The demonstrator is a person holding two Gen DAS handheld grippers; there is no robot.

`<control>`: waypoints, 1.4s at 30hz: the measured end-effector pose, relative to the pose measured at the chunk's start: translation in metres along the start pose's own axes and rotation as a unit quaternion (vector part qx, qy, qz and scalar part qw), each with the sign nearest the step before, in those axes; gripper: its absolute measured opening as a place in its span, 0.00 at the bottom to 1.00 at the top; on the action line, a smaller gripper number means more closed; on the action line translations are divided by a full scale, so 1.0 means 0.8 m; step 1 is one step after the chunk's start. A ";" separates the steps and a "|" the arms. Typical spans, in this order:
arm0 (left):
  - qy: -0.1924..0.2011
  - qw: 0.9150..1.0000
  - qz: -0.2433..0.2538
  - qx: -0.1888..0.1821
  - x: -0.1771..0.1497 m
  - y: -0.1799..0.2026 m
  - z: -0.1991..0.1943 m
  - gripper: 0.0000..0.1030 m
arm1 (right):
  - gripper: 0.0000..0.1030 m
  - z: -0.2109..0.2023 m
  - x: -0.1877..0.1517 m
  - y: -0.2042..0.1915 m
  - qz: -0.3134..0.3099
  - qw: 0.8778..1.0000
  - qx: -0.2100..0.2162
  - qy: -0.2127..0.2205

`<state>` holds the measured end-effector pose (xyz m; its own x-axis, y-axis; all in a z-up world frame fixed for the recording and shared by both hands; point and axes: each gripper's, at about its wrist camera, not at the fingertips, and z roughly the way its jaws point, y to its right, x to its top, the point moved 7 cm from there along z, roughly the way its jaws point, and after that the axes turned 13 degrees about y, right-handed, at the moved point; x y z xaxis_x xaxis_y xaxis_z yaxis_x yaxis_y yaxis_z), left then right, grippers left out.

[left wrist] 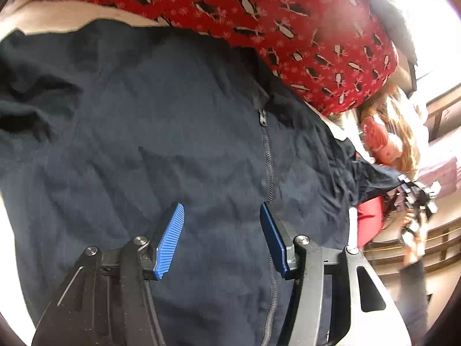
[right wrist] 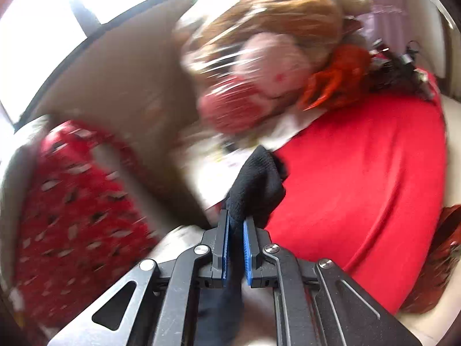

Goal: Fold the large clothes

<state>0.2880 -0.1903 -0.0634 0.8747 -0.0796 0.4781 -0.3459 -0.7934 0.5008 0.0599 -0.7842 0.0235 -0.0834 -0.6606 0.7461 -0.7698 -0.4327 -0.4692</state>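
A dark navy zip-up jacket [left wrist: 144,144] lies spread flat and fills the left wrist view, its zipper [left wrist: 268,158] running down the middle. My left gripper [left wrist: 222,219] is open and empty just above the jacket, its blue pads either side of the zipper. My right gripper [right wrist: 236,225] is shut on the jacket's black ribbed cuff [right wrist: 256,184]. It also shows in the left wrist view [left wrist: 415,190], holding the stretched sleeve out to the right.
A red blanket with a penguin print [left wrist: 259,14] lies past the jacket's collar and shows blurred in the right wrist view [right wrist: 75,216]. A plain red cushion [right wrist: 360,187] and a plush doll with orange hair [right wrist: 273,66] lie by the sleeve end.
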 end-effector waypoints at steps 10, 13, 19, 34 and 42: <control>-0.001 0.999 -0.019 -0.037 0.001 -0.023 -0.003 0.52 | 0.07 -0.094 -0.119 -0.203 -0.029 0.985 0.150 -0.080; 0.006 0.999 -0.027 -0.034 0.009 -0.030 -0.015 0.52 | 0.07 -0.115 -0.160 -0.258 -0.036 0.976 0.188 -0.102; 0.030 0.998 -0.048 -0.027 0.031 -0.056 -0.044 0.52 | 0.08 -0.140 -0.276 -0.374 -0.075 0.948 0.254 -0.178; 0.050 0.991 -0.105 -0.063 0.053 -0.088 -0.066 0.52 | 0.16 -0.191 -0.527 -0.494 -0.164 0.874 0.332 -0.313; 0.008 0.992 -0.111 -0.068 0.035 -0.082 -0.027 0.52 | 0.33 -0.208 -0.562 -0.436 -0.197 0.862 0.303 -0.356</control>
<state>0.3278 -0.1277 -0.0668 0.9295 0.0977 0.3558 -0.1890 -0.7021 0.6865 0.2608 -0.2344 -0.0699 0.6850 -0.5042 0.5258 -0.1592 -0.8080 -0.5673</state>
